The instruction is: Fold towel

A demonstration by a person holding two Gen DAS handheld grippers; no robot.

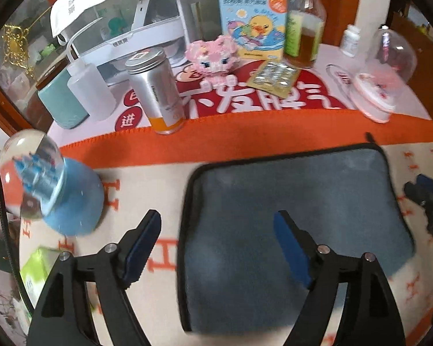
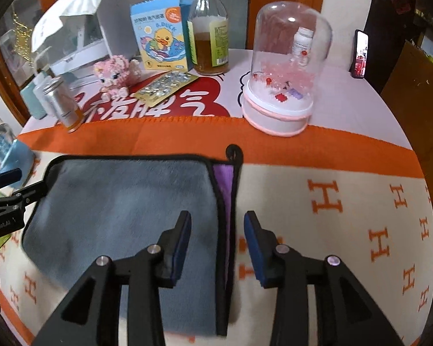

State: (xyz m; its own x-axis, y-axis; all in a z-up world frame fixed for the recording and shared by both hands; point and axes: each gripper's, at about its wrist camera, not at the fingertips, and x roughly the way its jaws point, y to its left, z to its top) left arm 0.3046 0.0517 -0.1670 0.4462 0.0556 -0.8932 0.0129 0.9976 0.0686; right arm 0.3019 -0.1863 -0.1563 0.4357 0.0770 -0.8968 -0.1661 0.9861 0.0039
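Right wrist view alone shows purple underside strip (image 2: 226,190) along towel's right edge, plus phone (image 2: 361,54) propped at tabletop's far right. Left wrist view alone shows snow globe (image 1: 36,178) on blue base at left.

Grey towel (image 1: 288,222) flat, black-edged, already folded over. Left tool (image 1: 218,240) spread wide, straddling towel's left edge, holding nothing. Right tool (image 2: 218,240) spread wide, straddling right edge, holding nothing.

Tabletop (image 2: 346,201) under cream-and-orange H-pattern cloth; duck box (image 2: 158,34), bottle (image 2: 209,31), dome (image 2: 285,66) behind.
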